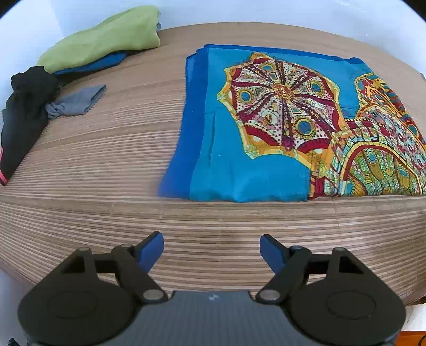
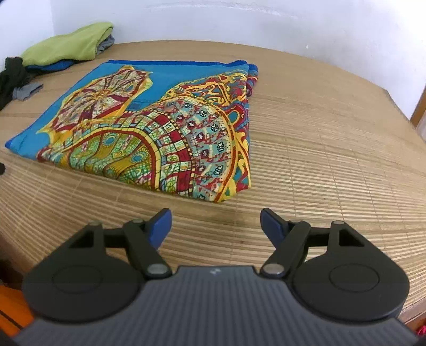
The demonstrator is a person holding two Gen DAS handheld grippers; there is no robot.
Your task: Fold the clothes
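We are holding the left claw [image 1: 211,248] and the right claw [image 2: 215,225] low over the near part of the bamboo mat [image 1: 106,165] that is covering the table; both are standing spread, their blue fingertips [image 1: 151,248] wide apart and pinching nothing. The folded printed cloth [image 1: 279,127], bright blue with a red, yellow and green pattern, is lying flat on the mat just beyond both claws, its near edge running across the left wrist view and its near right corner [image 2: 229,191] pointing toward the right claw in the right wrist view. Neither claw is touching it. At the far left of the mat we are seeing a small pile: a green garment [image 1: 106,40] resting on top of a blue garment [image 1: 93,64], with a black garment [image 1: 24,111] and a small grey garment [image 1: 77,102] lying just beside them, well apart from the printed cloth. A white wall [image 2: 239,24] is rising behind the far edge of the mat.
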